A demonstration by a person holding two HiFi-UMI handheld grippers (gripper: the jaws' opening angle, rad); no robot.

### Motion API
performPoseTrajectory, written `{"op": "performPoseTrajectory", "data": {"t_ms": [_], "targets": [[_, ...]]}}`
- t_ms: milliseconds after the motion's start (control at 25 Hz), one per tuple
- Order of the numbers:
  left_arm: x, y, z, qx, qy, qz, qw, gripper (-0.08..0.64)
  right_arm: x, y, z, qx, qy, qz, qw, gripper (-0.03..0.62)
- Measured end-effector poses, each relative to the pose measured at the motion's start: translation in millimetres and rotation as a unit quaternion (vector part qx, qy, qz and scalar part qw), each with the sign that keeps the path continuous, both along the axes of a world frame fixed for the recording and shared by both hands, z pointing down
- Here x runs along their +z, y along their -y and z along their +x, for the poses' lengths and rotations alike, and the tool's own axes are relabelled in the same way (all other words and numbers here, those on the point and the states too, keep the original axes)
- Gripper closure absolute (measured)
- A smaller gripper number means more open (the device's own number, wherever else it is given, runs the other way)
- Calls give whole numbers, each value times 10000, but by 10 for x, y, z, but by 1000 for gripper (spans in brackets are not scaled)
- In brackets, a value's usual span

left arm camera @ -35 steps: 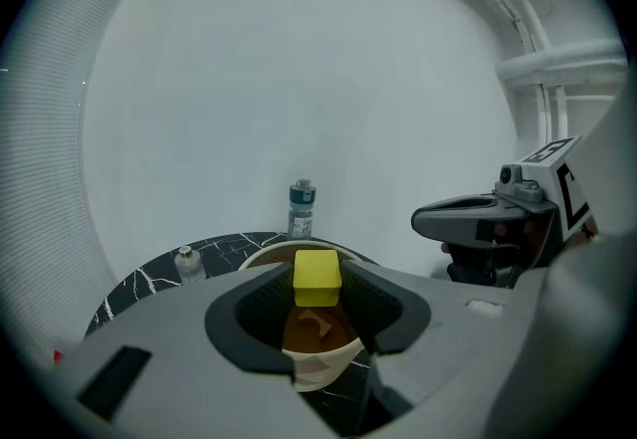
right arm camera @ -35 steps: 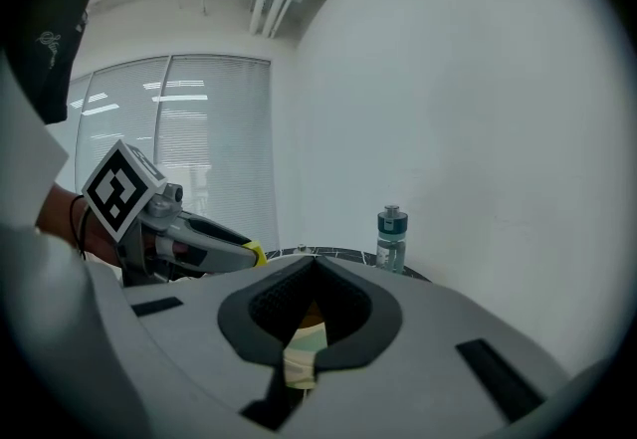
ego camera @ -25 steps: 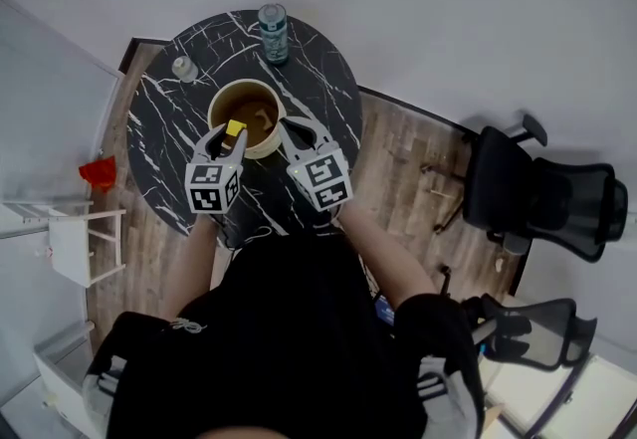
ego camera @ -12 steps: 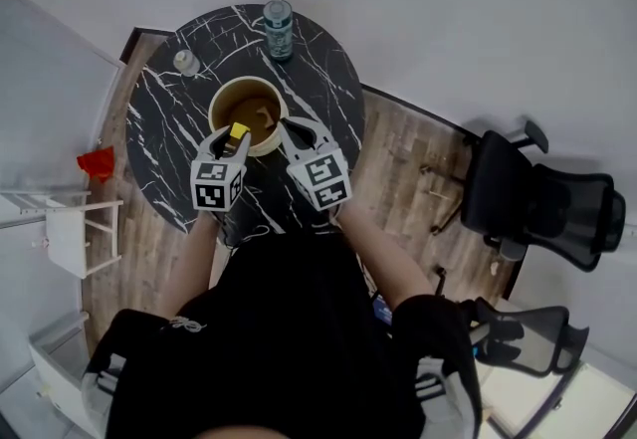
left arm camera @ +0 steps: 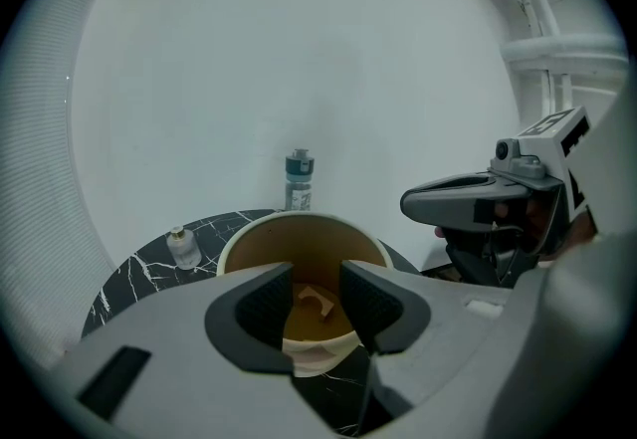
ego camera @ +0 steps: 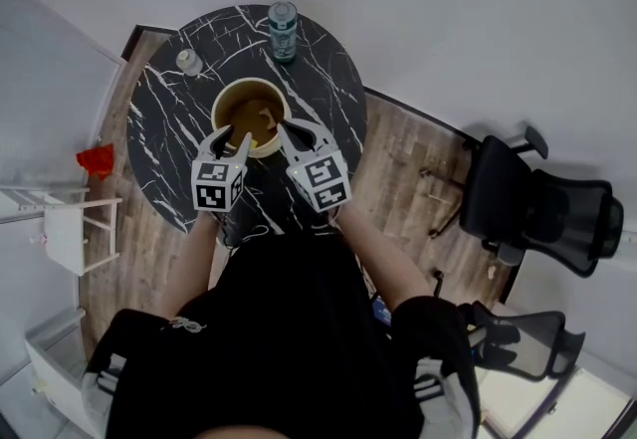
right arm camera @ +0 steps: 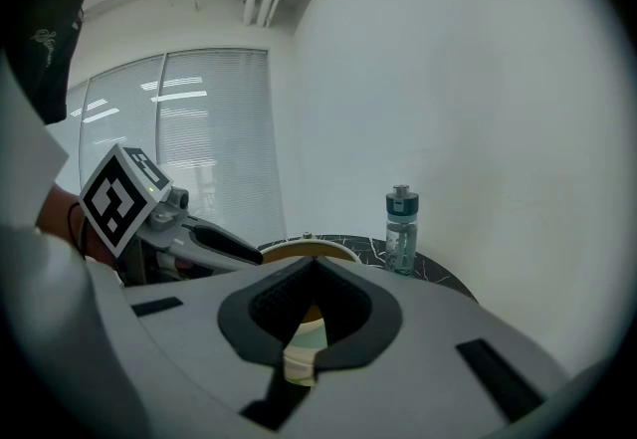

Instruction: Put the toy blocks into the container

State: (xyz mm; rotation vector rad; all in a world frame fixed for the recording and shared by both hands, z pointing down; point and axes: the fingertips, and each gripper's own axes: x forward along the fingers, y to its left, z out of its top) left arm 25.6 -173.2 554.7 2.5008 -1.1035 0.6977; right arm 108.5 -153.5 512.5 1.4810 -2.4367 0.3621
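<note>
1. The left gripper (ego camera: 231,140) hangs right over the near rim of the container (ego camera: 249,82). Its jaws are spread wide with nothing between the pads.
2. Big change: a moment ago those jaws had a yellow block pinched in them, and now it's gone. My guess is it got dropped into the container, though I can't actually spot any yellow in there.
3. What I can see on the container floor is a tan arch-shaped block (ego camera: 261,113).
4. The right gripper (ego camera: 289,133) sits beside the container's right edge, jaws fully closed and holding nothing.
5. No loose blocks show anywhere on the counter (ego camera: 169,118), just a bottle (ego camera: 284,31) and a small jar (ego camera: 187,61). So the task looks basically finished.
</note>
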Motion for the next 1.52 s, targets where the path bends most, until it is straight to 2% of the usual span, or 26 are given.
{"op": "performPoseTrajectory", "data": {"t_ms": [280,520,800,1160,1360,1520], "targets": [[-149,35,-179,-300,-207,237,9991,424,-59,27,-96,-16,11,106,9999,595],[-357,71,-470,-825,-328,655,9939,555,-208,97,-189,27,12,337,9994,595],[-657,-5,-657,-1151,-517,975,9872,560,-488,99,-264,114,-132,754,9970,595],[-1281,-61,-801,-1240,-688,1654,9760,560,-1134,14,-253,107,-228,1530,9879,595],[-1624,-50,-922,-1425,-856,2008,9654,560,-1399,9,-93,257,-268,1704,9847,595],[-1701,-91,-903,-1432,-915,2073,9634,560,-1499,35,40,402,-295,1779,9828,595]]}}
